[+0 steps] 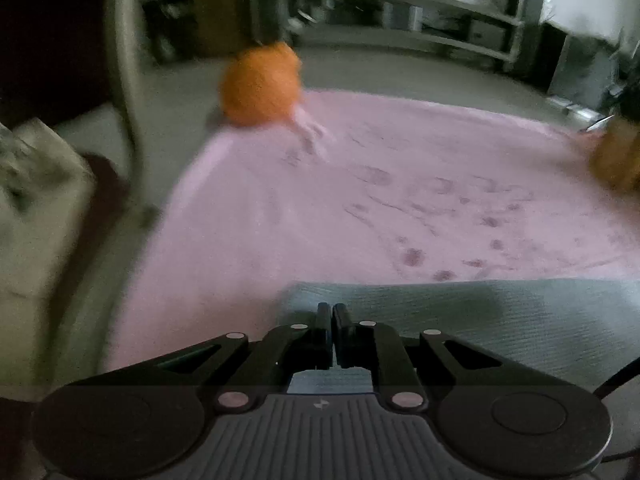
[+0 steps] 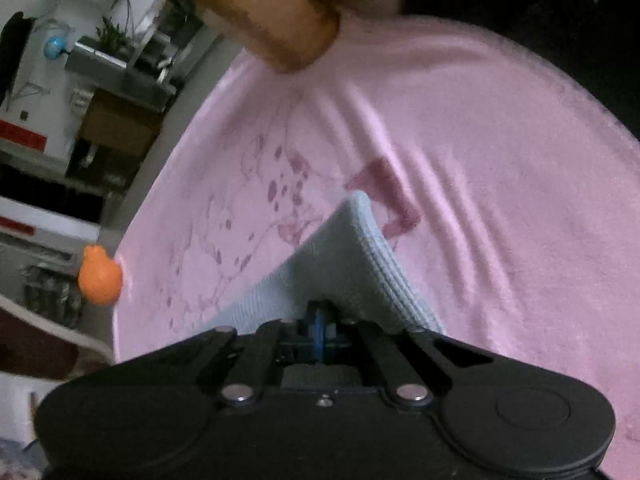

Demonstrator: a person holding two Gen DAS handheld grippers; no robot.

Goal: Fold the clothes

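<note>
A pale grey-blue ribbed cloth (image 1: pixel 500 320) lies along the near edge of a pink flowered blanket (image 1: pixel 320 200). My left gripper (image 1: pixel 333 312) is shut on the cloth's left corner, fingers pressed together over its edge. In the right wrist view the same ribbed cloth (image 2: pixel 344 264) rises in a peaked fold above the pink blanket (image 2: pixel 500 180). My right gripper (image 2: pixel 319 312) is shut on the cloth's lower edge, and the fabric hides its fingertips.
An orange plush toy (image 1: pixel 260 84) sits at the blanket's far left corner, also seen as the orange toy (image 2: pixel 99 278). A tan plush object (image 2: pixel 264 12) rests at the far side. A chair leg (image 1: pixel 128 80) and shelving (image 1: pixel 420 12) stand beyond.
</note>
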